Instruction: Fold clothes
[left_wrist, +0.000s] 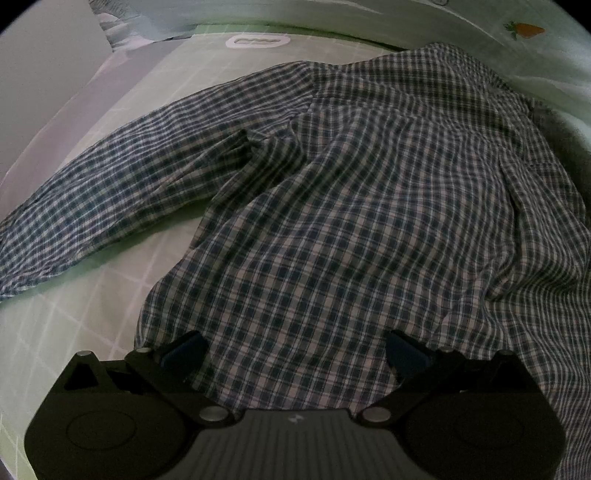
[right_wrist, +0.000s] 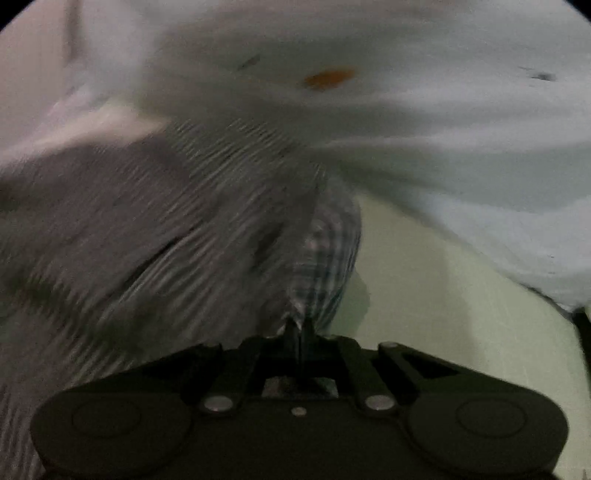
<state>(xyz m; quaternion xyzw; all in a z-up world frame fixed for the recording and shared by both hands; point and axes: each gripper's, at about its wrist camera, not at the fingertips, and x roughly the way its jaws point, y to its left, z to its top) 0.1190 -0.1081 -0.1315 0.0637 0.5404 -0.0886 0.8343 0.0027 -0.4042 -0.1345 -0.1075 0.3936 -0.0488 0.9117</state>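
A blue and white checked shirt (left_wrist: 351, 206) lies spread on a pale green bed sheet (left_wrist: 92, 295), one sleeve (left_wrist: 110, 192) stretched out to the left. My left gripper (left_wrist: 295, 350) is open, its fingers wide apart just above the shirt's near hem, holding nothing. In the right wrist view, which is blurred, my right gripper (right_wrist: 297, 328) is shut on a fold of the checked shirt (right_wrist: 166, 229), and the cloth rises away from the jaws to the left.
A pale blanket with a carrot print (left_wrist: 524, 29) lies bunched at the far side of the bed; it also fills the top of the right wrist view (right_wrist: 369, 92). A white wall (left_wrist: 40, 66) stands at the left.
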